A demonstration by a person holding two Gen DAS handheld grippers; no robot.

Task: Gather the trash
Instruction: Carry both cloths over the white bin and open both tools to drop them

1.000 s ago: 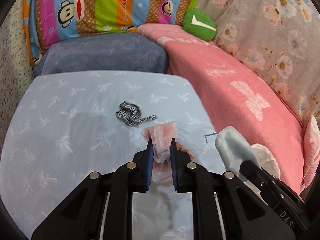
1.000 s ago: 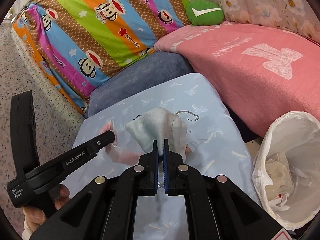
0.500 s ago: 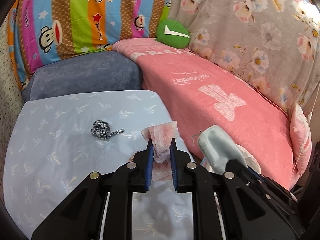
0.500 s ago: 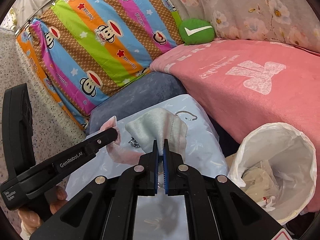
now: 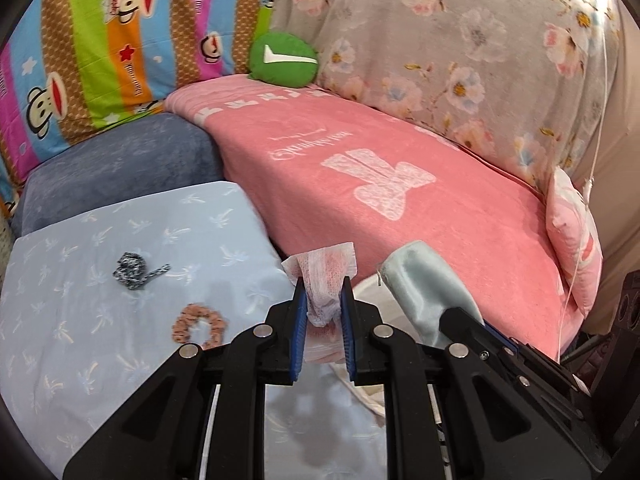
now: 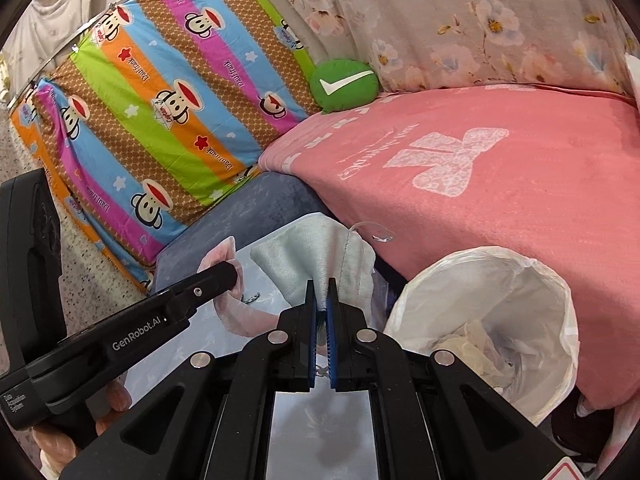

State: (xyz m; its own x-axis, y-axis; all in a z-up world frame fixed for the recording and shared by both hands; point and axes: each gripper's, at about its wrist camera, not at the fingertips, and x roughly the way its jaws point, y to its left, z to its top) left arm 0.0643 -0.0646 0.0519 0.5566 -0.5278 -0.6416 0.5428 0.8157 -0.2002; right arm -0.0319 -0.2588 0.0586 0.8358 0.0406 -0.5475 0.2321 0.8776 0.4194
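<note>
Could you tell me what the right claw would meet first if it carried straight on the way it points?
Probably the pink blanket on the sofa; the right claw, shut on the pale cloth, aims left of the trash bag. Depth is unclear.

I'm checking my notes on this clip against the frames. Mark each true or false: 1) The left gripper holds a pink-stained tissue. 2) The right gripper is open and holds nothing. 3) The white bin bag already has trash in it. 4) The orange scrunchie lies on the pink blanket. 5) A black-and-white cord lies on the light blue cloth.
1) True: the left gripper is shut on the pink-stained tissue.
2) False: the right gripper is shut on a pale blue cloth.
3) True: crumpled paper lies inside the white bin bag.
4) False: the orange scrunchie lies on the light blue cloth, not the pink blanket.
5) True: the black-and-white cord lies there.
</note>
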